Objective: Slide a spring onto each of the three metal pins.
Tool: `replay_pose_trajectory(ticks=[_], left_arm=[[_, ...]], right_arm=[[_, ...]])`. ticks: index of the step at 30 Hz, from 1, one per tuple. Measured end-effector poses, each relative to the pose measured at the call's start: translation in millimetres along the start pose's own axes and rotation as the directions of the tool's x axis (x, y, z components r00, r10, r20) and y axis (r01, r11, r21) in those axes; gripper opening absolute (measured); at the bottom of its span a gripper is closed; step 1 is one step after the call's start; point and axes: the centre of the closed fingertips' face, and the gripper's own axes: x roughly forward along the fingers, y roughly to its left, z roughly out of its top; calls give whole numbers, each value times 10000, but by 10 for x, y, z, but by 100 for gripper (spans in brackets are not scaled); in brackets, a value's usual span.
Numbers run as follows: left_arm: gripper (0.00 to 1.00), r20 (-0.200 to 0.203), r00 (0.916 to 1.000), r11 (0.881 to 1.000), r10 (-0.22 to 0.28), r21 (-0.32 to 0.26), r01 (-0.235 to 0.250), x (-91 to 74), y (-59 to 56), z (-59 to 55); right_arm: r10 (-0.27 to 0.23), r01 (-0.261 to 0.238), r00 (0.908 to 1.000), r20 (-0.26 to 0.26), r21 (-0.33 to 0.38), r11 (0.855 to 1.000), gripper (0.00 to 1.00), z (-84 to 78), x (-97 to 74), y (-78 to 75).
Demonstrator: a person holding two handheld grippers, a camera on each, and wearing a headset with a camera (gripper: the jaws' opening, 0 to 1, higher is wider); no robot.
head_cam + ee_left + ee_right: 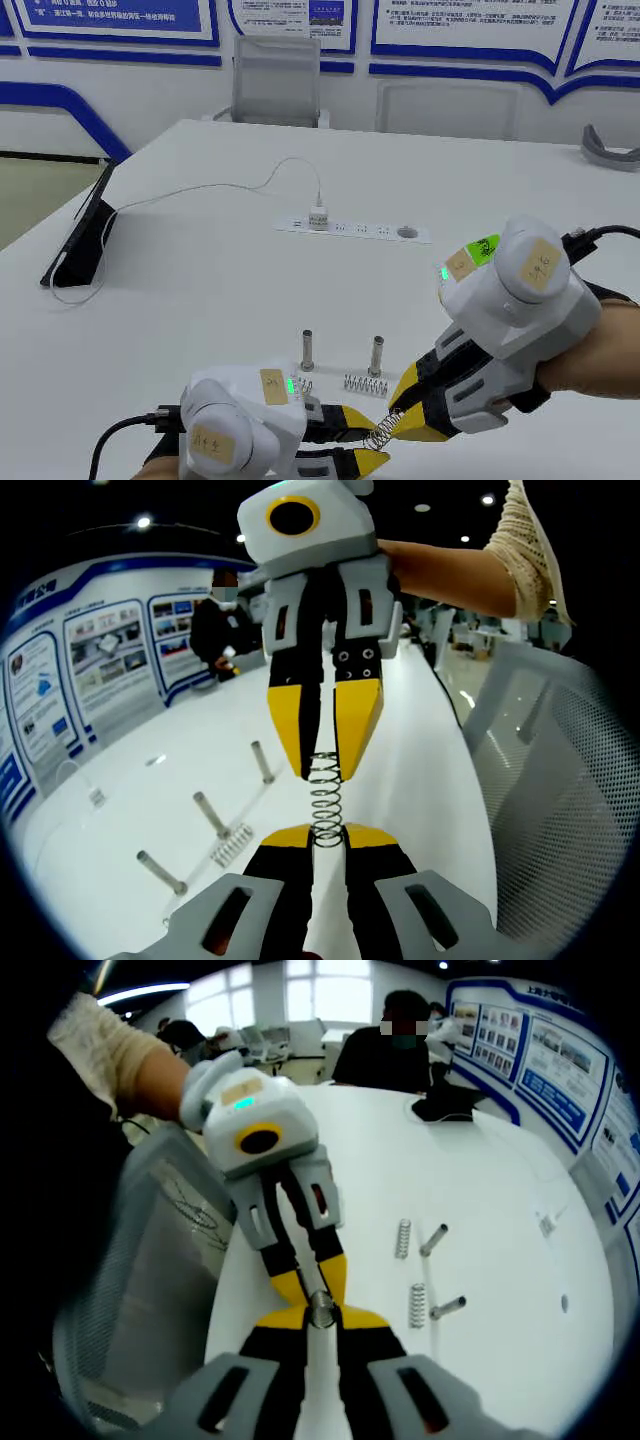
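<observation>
One spring (383,430) hangs in the air between the two grippers, just above the white table (200,300). My left gripper (378,438) is shut on one end of it and my right gripper (400,412) on the other. In the left gripper view the spring (325,795) runs from my own jaws up to the right gripper (325,765). Three metal pins (262,762) (211,814) (160,872) stand bare on the table. Two of them (307,350) (376,355) show in the head view. A loose spring (365,383) lies by the pins, and another (303,385) sits half hidden behind my left gripper.
A power strip (355,228) with a plugged charger lies mid-table, its cable running to a propped tablet (85,235) at the left. A grey chair (277,80) stands behind the table. A grey curved object (605,150) rests at the far right edge.
</observation>
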Motion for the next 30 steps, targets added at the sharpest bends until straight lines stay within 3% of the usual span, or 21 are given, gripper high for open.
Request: replay_pose_trajectory(ticks=[19,30], left_arm=[[11,207,9998,9994,74,-333,-67,20,37,26],[16,341,9992,9977,210,-653,-187,-3,69,21]], right_arm=[[-143,146,9995,279,-96,9998,12,139,38,-22],[-333,331,9991,273,75,9994,12,119,3,-68]])
